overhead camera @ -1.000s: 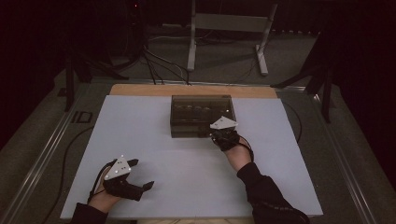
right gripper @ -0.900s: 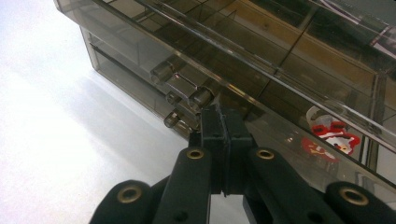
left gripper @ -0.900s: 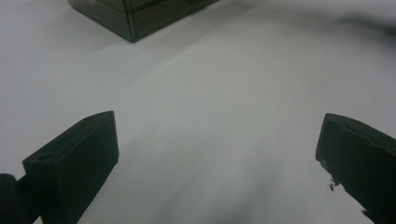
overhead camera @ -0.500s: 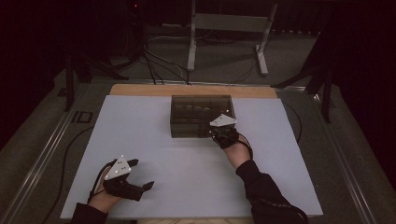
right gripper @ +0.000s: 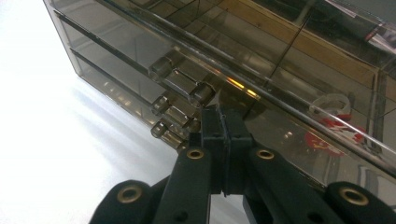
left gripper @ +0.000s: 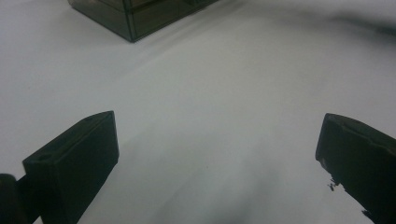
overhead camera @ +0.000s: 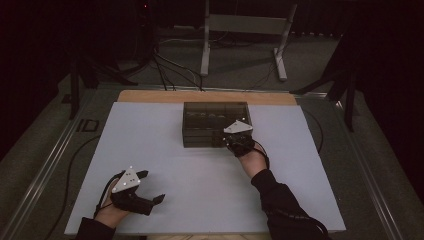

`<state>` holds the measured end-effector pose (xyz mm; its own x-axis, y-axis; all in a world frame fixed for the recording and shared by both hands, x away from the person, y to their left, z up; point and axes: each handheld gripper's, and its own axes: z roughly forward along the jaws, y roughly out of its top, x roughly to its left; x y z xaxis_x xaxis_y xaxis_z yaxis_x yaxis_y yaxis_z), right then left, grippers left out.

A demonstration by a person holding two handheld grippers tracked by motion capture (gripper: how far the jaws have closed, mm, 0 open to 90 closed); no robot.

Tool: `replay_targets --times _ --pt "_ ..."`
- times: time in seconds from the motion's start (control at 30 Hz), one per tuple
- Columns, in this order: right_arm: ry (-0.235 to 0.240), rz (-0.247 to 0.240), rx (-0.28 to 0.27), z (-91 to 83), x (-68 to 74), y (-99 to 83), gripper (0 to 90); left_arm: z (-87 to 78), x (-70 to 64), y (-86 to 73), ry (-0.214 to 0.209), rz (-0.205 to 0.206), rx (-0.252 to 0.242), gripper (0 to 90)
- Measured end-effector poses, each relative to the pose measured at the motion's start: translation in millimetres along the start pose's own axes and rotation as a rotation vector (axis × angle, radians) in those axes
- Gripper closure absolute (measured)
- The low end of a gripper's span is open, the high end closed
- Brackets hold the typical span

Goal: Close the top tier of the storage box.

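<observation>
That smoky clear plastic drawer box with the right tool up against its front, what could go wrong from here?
1. The right tool is shut beside the small handle knobs, seemingly gripping nothing; pulling may slip off.
2. The smoky clear plastic drawer box sits unheld on the white table sheet, while the left tool rests open far away; a tug could drag the whole box.

The drawer box is glossy smoked clear plastic; the bench sheet is matt white, over bare wood at 12 o'clock.
</observation>
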<state>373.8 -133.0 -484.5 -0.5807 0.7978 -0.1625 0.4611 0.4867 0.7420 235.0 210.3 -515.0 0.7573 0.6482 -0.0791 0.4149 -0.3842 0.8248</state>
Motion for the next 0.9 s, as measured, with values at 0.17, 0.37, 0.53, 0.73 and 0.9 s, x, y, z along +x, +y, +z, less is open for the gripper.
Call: replay_targets --times 0.17,0.37,0.53,0.73,0.9 --pt "-0.001 -0.005 0.003 0.2 -0.3 0.5 90.0 0.0 0.0 0.0 0.000 -0.001 0.000 0.1" --pt "0.000 -0.003 0.001 0.4 -0.5 0.3 90.0 0.2 0.0 -0.1 -0.001 -0.001 0.000 0.1" --pt "-0.001 -0.001 0.000 0.4 -0.5 0.0 90.0 0.1 0.1 0.0 0.000 0.000 0.000 0.1" --pt "0.002 -0.004 0.004 0.9 0.2 -1.4 89.9 0.1 0.0 -0.1 -0.001 0.000 0.000 0.1" --pt "0.000 -0.028 0.021 3.3 4.9 -6.4 85.5 -0.1 -0.2 0.0 0.000 0.002 0.000 0.1"
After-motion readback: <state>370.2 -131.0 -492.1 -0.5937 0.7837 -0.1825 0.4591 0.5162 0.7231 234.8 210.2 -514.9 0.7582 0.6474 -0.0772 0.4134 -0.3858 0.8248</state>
